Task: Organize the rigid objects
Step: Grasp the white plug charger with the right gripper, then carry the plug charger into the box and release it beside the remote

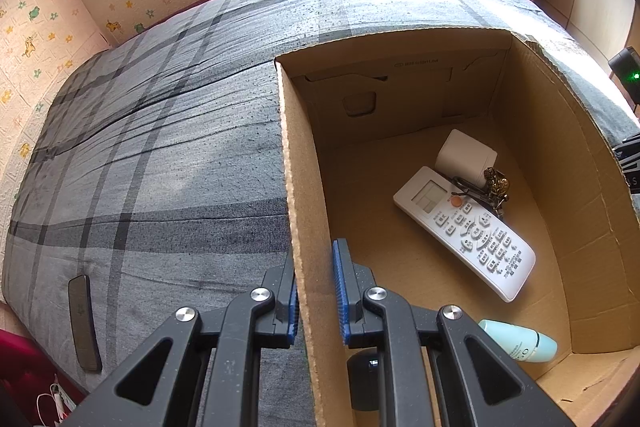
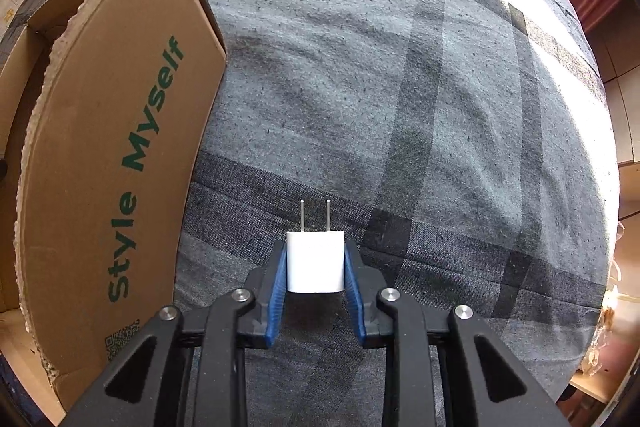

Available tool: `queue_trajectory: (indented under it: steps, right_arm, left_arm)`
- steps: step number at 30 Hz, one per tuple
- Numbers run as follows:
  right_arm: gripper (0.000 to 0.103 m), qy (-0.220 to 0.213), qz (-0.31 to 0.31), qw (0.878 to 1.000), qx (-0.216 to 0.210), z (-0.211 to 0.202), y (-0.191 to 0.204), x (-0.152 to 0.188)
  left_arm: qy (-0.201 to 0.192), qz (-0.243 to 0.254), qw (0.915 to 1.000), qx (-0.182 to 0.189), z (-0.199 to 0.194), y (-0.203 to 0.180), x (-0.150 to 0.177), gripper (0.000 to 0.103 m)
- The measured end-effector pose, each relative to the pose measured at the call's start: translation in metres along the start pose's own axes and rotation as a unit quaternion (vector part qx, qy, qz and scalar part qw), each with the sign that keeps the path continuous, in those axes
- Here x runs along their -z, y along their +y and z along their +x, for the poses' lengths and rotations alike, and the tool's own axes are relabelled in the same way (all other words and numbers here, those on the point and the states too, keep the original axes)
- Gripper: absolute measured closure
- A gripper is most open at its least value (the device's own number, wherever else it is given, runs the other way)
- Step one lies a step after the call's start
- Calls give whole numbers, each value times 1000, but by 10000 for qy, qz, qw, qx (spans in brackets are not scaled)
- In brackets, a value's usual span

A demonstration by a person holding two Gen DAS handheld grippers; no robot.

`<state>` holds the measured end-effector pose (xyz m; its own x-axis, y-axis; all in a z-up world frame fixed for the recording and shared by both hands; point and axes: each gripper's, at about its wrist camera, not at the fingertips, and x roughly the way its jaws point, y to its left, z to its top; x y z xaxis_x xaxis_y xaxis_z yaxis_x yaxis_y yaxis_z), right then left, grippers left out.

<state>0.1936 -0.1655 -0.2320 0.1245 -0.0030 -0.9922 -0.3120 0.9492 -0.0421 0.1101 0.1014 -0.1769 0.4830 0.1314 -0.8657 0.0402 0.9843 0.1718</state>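
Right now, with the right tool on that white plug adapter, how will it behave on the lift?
The white plug adapter looks like a rigid plastic block, so it should not flex between the right tool's blue pads. It is small, so probably light. Its smooth, glossy sides might slip or twist if the grip is loose.

left tool [image 1: 316,301] angled down with pads clamped, right tool [image 2: 315,263] pointing down, pads pressing inward
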Motion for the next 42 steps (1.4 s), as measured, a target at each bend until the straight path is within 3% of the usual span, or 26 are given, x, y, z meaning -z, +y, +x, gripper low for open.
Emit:
queue_trajectory:
  steps: [14,26,36,42]
  right_arm:
    - [75,-168,-70,9998,107,-50,5,-3]
    - [75,-620,-431,9971,106,-107,24,-9]
    - [75,-882,-946,9915,-174,-142,70,-24]
    - [75,-883,-1316,9868,-321,-144,113,-33]
  left_arm:
    - [1,-10,10000,17,0,2,0,87]
    - [5,-1,10000,13,1,2,0,87]
    - [6,-21,10000,39,2,3,0,87]
    - [-3,-16,10000,40,2,2,0,87]
